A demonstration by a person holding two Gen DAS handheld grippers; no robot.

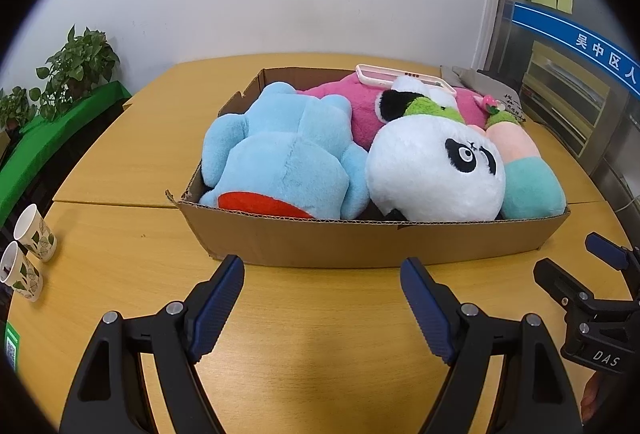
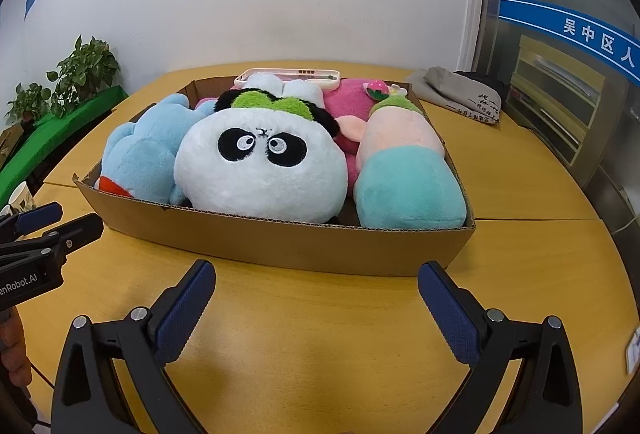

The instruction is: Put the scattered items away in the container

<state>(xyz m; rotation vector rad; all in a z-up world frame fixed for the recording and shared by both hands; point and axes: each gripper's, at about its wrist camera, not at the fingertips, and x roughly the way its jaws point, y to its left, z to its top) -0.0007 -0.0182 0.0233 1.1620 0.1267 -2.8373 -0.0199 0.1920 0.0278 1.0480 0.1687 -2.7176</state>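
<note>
Both claws — left gripper (image 1: 322, 274) and right gripper (image 2: 316, 280) — hang with jaws apart and empty above the table (image 1: 120, 234), just short of the cardboard box (image 1: 360, 240), likely because the plush toys (image 2: 260, 170) already fill it — tidying looks finished.

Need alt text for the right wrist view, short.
A cardboard box on a wooden table holds plush toys: a panda in front, a blue one left, a pink one behind. The open right gripper is empty.
</note>
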